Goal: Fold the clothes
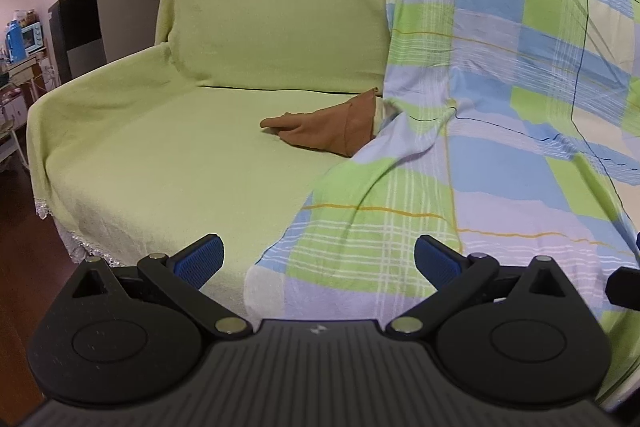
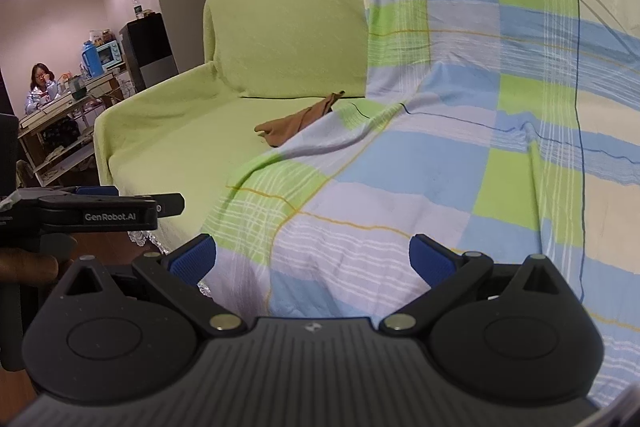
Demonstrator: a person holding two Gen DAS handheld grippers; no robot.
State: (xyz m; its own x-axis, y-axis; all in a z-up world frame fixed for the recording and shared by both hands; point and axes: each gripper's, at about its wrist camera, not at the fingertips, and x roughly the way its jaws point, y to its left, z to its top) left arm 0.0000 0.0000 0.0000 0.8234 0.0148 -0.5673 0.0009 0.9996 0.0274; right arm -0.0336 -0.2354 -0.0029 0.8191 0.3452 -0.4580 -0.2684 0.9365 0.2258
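Note:
A brown garment [image 1: 326, 129] lies crumpled at the back of the sofa seat, its right part hidden under the edge of a blue, green and lilac plaid sheet [image 1: 500, 115]. It also shows in the right wrist view [image 2: 294, 125], next to the sheet [image 2: 460, 131]. My left gripper [image 1: 318, 261] is open and empty, in front of the sofa's front edge, well short of the garment. My right gripper [image 2: 312, 259] is open and empty, over the front part of the plaid sheet. The left gripper shows from the side at the left of the right wrist view [image 2: 100, 213].
The sofa wears a light green cover [image 1: 192, 155] with a lace hem. The plaid sheet drapes over its right half and backrest. Dark wood floor [image 1: 24, 267] lies to the left. A black fridge [image 2: 150, 47], a cluttered table [image 2: 60, 107] and a seated person [image 2: 40, 83] are at the far left.

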